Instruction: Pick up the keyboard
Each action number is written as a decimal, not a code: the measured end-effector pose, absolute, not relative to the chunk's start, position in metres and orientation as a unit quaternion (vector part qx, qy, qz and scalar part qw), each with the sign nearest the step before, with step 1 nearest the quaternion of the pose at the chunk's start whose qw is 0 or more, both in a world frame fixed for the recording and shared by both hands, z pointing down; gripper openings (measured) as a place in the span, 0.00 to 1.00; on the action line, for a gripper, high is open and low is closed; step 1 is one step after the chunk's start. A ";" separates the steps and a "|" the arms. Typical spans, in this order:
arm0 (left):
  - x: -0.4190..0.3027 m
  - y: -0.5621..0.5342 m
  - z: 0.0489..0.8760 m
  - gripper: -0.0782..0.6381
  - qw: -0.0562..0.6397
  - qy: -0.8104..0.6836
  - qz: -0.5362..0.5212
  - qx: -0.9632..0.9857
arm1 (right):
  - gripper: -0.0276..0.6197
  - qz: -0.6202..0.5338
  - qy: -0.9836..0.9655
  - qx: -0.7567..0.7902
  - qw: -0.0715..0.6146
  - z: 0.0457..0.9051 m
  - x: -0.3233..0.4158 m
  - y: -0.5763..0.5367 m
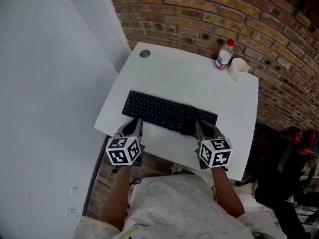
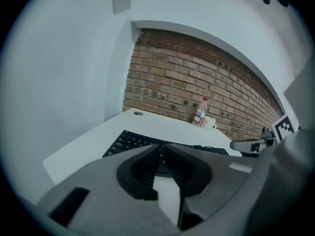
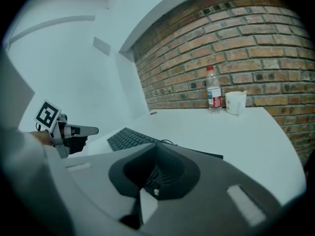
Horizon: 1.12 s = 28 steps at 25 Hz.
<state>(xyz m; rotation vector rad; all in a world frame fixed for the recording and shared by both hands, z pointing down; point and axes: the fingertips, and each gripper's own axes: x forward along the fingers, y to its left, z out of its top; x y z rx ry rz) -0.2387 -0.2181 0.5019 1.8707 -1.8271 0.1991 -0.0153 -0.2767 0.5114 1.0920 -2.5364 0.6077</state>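
Observation:
A black keyboard (image 1: 169, 112) lies across the middle of a white desk (image 1: 189, 76), with its cable looped at its far edge. My left gripper (image 1: 135, 122) is at the keyboard's near left end, its tips over the front edge. Along that gripper's own jaws (image 2: 161, 146), the tips stand together with nothing between them, and the keyboard (image 2: 130, 140) lies just beyond. My right gripper (image 1: 200, 125) is at the keyboard's near right end, shut and empty. In the right gripper view its tips (image 3: 156, 144) meet above the keyboard (image 3: 129, 137).
A plastic bottle (image 1: 224, 55) and a white cup (image 1: 238, 67) stand at the desk's far right corner by the brick wall. A round cable hole (image 1: 145, 54) is at the far left. A white wall runs along the left; dark gear (image 1: 284, 168) sits on the floor at right.

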 end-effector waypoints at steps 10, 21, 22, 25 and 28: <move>-0.276 -0.258 0.531 0.34 0.268 -0.661 0.115 0.691 | 0.19 0.229 -0.842 0.454 0.179 0.535 0.015 -0.304; -0.319 -0.302 0.563 0.54 0.268 -0.624 0.171 0.714 | 0.43 0.224 -0.789 0.539 0.190 0.543 0.027 -0.322; -0.322 -0.305 0.565 0.57 0.269 -0.622 0.173 0.715 | 0.45 0.225 -0.784 0.547 0.191 0.544 0.028 -0.322; -0.329 -0.310 0.569 0.62 0.272 -0.614 0.178 0.720 | 0.48 0.228 -0.770 0.563 0.193 0.549 0.031 -0.322; -0.330 -0.315 0.576 0.68 0.282 -0.602 0.181 0.725 | 0.52 0.233 -0.759 0.574 0.198 0.554 0.035 -0.323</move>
